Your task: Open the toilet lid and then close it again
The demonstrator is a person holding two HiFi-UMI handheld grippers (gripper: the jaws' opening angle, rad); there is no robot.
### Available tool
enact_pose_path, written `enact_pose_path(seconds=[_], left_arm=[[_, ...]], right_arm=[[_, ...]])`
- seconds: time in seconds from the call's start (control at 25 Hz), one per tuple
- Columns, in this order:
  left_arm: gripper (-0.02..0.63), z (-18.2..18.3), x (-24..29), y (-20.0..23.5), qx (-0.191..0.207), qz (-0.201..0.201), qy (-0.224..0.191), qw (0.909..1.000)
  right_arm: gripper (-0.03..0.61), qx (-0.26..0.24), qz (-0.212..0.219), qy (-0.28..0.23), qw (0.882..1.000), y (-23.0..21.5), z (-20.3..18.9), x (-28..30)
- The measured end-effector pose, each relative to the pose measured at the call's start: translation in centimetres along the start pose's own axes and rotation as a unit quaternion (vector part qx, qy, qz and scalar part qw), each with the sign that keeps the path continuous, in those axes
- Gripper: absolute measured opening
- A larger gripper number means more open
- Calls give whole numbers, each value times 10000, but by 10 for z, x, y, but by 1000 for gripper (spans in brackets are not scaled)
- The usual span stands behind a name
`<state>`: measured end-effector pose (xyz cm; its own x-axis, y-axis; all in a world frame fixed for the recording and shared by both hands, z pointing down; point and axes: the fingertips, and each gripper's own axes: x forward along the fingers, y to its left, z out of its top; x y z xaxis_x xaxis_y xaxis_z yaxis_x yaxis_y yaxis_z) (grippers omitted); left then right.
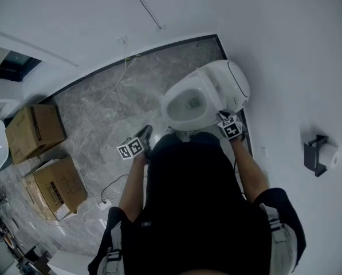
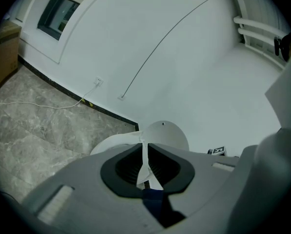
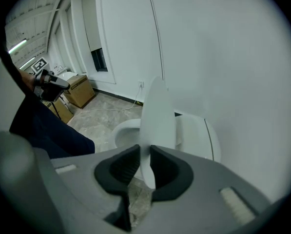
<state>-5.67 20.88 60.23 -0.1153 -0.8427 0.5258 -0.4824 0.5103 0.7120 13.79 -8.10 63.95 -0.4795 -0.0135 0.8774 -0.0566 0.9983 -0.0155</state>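
Note:
A white toilet (image 1: pixel 188 105) stands against the wall with its bowl (image 3: pixel 123 130) uncovered. The lid (image 3: pixel 157 116) stands half raised, edge-on in the right gripper view. My right gripper (image 3: pixel 144 152) is shut on the lid's front edge, at the toilet's right side (image 1: pixel 227 119). My left gripper (image 1: pixel 142 139) hangs off the toilet's left front, apart from it. Its jaws are shut to a thin slit with nothing between them (image 2: pixel 144 147); the toilet (image 2: pixel 155 138) shows beyond them.
Two cardboard boxes (image 1: pixel 36 132) (image 1: pixel 56 185) stand on the marble floor at the left. A white cable (image 1: pixel 96 105) runs across the floor to a wall socket. A paper-roll holder (image 1: pixel 319 153) hangs on the right wall. The person's dark clothing (image 1: pixel 199 211) fills the foreground.

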Motion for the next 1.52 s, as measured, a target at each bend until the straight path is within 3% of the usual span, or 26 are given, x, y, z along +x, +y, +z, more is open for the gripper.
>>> enact_pose_path(seconds=[0.52,0.8,1.0,1.36,1.52], left_arm=[[43,21,20,15,416,-577,699,9950],[43,14,56,-4,612,-1050,1166,9857],[43,3,79,-21,666,-1333,1547,9767],[46,-12,126,-44,817,-1578,1957,9644],[85,-14,142,-44,843,-1541,2044,9630]], right_arm=[[77,64,-117,217,9997,48,5,22],[81,-155,-76,425,9989,63,2,37],[83,-21,-46,420,9991,71,2,41],[95,22,332,574,9978,99,-2,64],[100,62,416,510,9978,106,-3,72]])
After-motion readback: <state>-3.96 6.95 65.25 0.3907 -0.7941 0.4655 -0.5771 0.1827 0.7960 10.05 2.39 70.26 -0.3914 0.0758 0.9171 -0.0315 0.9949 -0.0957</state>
